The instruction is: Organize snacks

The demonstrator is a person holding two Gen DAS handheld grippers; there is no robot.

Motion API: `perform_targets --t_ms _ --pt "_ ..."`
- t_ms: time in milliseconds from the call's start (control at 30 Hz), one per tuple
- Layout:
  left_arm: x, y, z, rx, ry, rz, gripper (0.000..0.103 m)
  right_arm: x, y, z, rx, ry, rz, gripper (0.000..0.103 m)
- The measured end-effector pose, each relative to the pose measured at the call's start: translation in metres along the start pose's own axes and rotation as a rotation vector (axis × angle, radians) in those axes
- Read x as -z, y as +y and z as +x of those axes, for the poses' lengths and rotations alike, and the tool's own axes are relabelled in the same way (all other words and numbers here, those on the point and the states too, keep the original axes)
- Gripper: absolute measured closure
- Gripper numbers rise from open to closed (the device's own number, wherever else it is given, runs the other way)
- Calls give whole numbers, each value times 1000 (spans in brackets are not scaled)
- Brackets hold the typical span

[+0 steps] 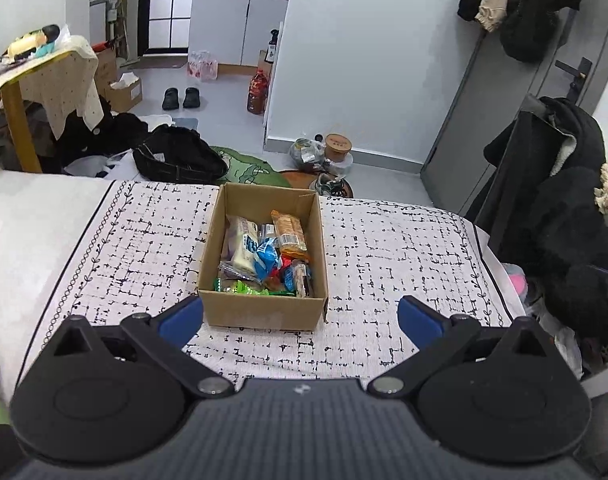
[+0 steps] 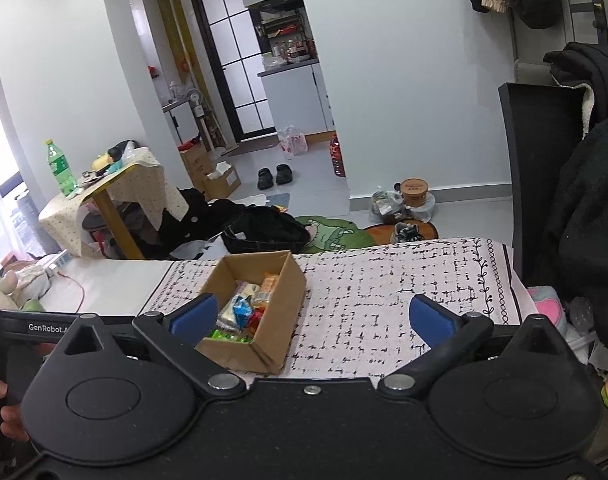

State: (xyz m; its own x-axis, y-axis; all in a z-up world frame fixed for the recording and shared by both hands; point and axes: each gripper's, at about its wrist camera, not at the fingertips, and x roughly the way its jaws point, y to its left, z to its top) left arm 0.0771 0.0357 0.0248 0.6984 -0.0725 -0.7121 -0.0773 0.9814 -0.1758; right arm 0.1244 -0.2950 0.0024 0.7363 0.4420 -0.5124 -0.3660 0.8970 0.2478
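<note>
An open cardboard box [image 1: 224,240] stands on a white cloth with black marks [image 1: 384,248]. It holds several wrapped snacks [image 1: 264,256], among them a white pack, a blue one, an orange one and green ones. My left gripper [image 1: 300,316] is open and empty, just in front of the box's near wall. In the right wrist view the box [image 2: 280,320] with its snacks [image 2: 244,312] sits at centre left. My right gripper [image 2: 312,316] is open and empty, with its left finger [image 2: 196,316] beside the box's near left corner.
The cloth [image 2: 384,292] covers a bed-like surface that ends at a far edge. Beyond lie a black bag [image 1: 180,156], a green rug [image 1: 248,168], shoes and a tub on the floor. A dark chair with black coats [image 1: 564,208] stands at the right. A small table [image 2: 116,184] stands at the left.
</note>
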Motion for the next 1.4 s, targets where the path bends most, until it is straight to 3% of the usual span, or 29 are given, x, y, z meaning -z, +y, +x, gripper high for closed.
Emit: perform_targets --t_ms 633,1400 --pt "20 -12 -61 12 -56 74 0 6 39 -59 -66 -15 -75 0" --pt "35 -10 -98 30 -101 103 0 16 58 -86 -46 -16 -79 0"
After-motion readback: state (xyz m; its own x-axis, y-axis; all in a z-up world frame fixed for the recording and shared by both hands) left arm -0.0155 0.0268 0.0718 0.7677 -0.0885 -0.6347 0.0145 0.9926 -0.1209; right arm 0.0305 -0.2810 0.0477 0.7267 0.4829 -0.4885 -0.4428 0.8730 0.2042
